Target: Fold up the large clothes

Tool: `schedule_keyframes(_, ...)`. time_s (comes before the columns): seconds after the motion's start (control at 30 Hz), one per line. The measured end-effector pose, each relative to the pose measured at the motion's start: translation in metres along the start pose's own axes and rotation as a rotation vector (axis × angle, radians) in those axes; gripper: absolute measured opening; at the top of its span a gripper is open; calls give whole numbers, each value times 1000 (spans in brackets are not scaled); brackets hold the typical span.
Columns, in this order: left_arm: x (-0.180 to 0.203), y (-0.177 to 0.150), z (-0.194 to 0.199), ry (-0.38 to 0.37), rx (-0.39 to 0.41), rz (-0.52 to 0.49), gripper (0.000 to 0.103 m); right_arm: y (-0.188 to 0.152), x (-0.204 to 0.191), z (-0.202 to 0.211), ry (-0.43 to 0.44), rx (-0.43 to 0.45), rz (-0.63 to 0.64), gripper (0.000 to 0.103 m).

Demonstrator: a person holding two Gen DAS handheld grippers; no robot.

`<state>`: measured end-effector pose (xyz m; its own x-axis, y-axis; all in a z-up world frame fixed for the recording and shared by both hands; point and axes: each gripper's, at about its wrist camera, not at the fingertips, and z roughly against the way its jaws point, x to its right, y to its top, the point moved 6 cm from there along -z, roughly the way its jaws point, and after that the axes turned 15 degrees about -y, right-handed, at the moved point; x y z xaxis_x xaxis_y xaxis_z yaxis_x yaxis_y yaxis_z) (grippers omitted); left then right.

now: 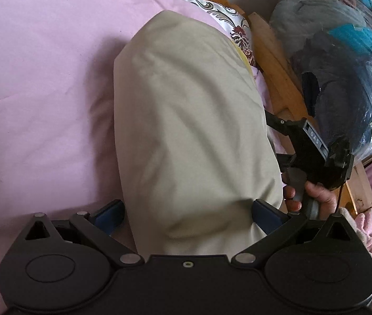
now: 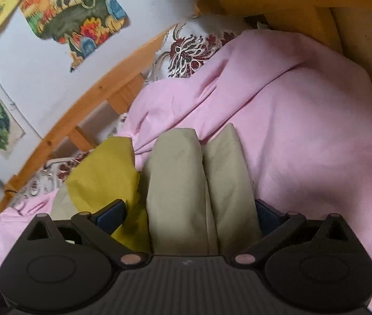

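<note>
Pink bedsheet [image 1: 41, 92] below. Khaki garment [image 1: 186, 131] lying between wide-spread fingers of left gripper [image 1: 188, 210], long axis toward 12 o'clock. Likewise within right gripper [image 2: 191, 210], spread wide, gripping nothing firmly; yellow cloth [image 2: 102, 173] at 10 o'clock.

A pink bedsheet [image 2: 304, 120] is covering a wooden bed frame [image 2: 62, 126]. Colourful posters [image 2: 73, 13] are hanging on the white wall [image 2: 41, 78]. A clear plastic bag of clothes [image 1: 343, 60] is sitting beside the bed.
</note>
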<state>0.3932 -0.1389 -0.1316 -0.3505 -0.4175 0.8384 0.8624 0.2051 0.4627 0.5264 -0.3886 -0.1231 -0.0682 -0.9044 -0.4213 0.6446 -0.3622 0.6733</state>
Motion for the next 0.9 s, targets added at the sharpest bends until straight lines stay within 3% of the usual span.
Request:
schedule_keyframes(0.1,-2,2,-5,-17,-4,10,103,-1,-2,1,-5,1,29,90)
schedule_keyframes(0.2,2,5,-9,-11,-21,3,102,-5,-11,6,-1,5,81,67)
schedule_keyframes(0.33,11,7,-11,15,-37,-28,97,-11,-20,19,13,8,117,24)
schedule_keyframes(0.37,13,7,-11,28,-38,-32,95,-13,-22,23,13,12,123,20)
schedule_keyframes(0.47,21,6,-8,65,-38,-48,89,-13,-28,34,12,28,109,12)
schedule_keyframes(0.7,42,8,-7,124,-56,-105,78,-12,-43,66,41,76,92,10)
schedule_keyframes(0.9,52,5,-5,133,-62,-137,76,-12,-52,90,56,98,104,9)
